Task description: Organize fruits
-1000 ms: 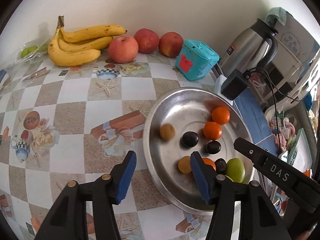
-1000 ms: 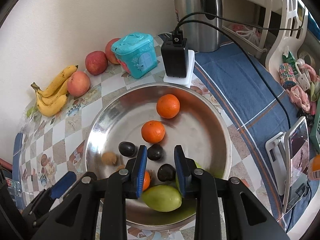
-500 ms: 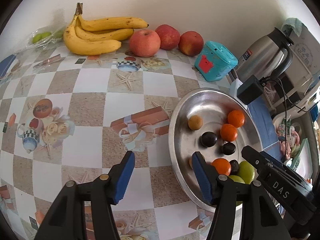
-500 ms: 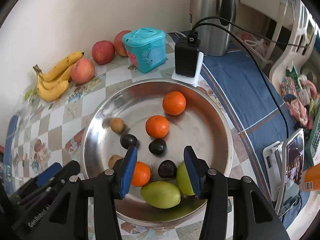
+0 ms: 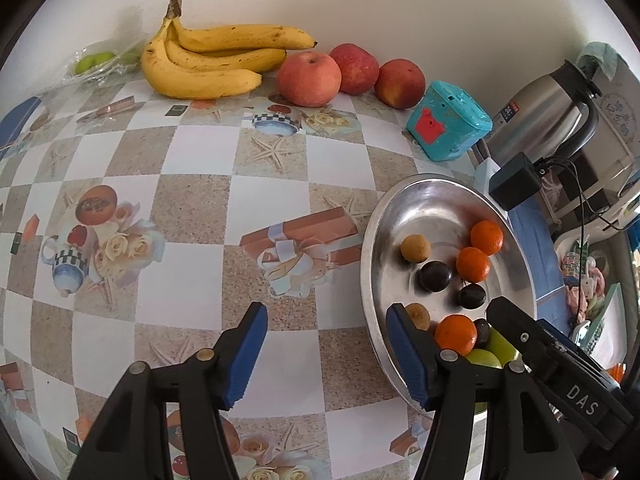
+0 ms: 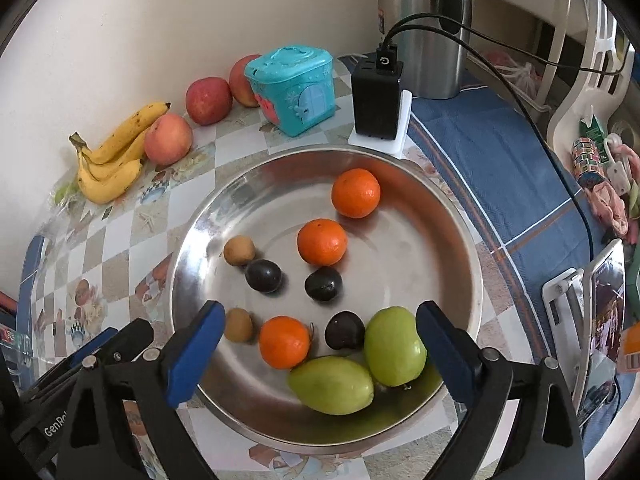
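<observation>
Hovering over the steel bowl point(image 6: 460, 264), right gripper point(image 6: 320, 342) and left gripper point(image 5: 324, 350) are gaping empty; green mangoes point(image 6: 332, 386) are looking firm, smooth, best pinched mid-body.

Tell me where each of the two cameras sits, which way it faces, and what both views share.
Left wrist: rides the left gripper, facing the checkered tabletop toward the yellow bananas; its open blue-padded fingers show.
Right wrist: rides the right gripper, looking down into the round steel tray of fruit; its open fingers show, the left gripper at lower left.
Shared: tray, bananas, turquoise plastic box.
</observation>
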Available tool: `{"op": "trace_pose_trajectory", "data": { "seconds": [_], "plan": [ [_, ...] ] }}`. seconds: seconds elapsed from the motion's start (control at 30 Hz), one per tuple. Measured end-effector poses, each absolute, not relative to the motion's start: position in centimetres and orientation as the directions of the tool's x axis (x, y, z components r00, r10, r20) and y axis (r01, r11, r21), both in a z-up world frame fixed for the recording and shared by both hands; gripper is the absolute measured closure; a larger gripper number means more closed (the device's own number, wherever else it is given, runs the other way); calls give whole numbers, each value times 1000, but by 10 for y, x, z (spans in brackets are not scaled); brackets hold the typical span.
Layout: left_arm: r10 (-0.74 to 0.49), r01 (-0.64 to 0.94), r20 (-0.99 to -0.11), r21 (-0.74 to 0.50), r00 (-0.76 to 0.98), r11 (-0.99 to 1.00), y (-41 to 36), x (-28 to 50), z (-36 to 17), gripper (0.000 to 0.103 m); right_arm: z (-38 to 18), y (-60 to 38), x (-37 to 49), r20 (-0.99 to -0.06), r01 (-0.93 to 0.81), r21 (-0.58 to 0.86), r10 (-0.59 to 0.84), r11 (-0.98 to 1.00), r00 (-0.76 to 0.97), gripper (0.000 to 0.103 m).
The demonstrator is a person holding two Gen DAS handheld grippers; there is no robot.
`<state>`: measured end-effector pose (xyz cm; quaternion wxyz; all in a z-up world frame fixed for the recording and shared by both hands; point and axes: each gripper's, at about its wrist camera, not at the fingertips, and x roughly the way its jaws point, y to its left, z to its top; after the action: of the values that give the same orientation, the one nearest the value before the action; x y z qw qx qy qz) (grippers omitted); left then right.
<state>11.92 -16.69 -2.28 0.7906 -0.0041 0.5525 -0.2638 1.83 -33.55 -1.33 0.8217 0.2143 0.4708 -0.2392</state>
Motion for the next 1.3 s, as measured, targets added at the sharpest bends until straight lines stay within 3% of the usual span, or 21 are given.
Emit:
{"op": "trace_pose_trajectory", "data": {
  "seconds": [0.3, 0.37, 0.57, 1.17, 1.3],
  "plan": [
    [-382, 387, -886, -266, 264, 883, -154, 118, -21, 36, -14, -329, 19, -877, 556, 145, -153, 819, 455, 7],
    [-363, 377, -890, -246, 278, 893, -148, 115, -20, 21, -13, -326, 18, -877, 552, 146, -150, 821, 456, 7],
    [-301, 332, -892, -187, 337, 925, -123, 106, -11, 0, -9, -303, 13, -881, 523, 117, -155, 845, 447, 6],
    [-172, 188, -903, -104, 393, 977, -36, 47, -6, 0, -6, -240, -40, -878, 468, 113, -132, 876, 460, 6],
    [-95, 168, -908, -27, 407, 985, -29, 37, -7, 0, -9, -233, -53, -878, 467, 101, -142, 878, 457, 6]
  ]
}}
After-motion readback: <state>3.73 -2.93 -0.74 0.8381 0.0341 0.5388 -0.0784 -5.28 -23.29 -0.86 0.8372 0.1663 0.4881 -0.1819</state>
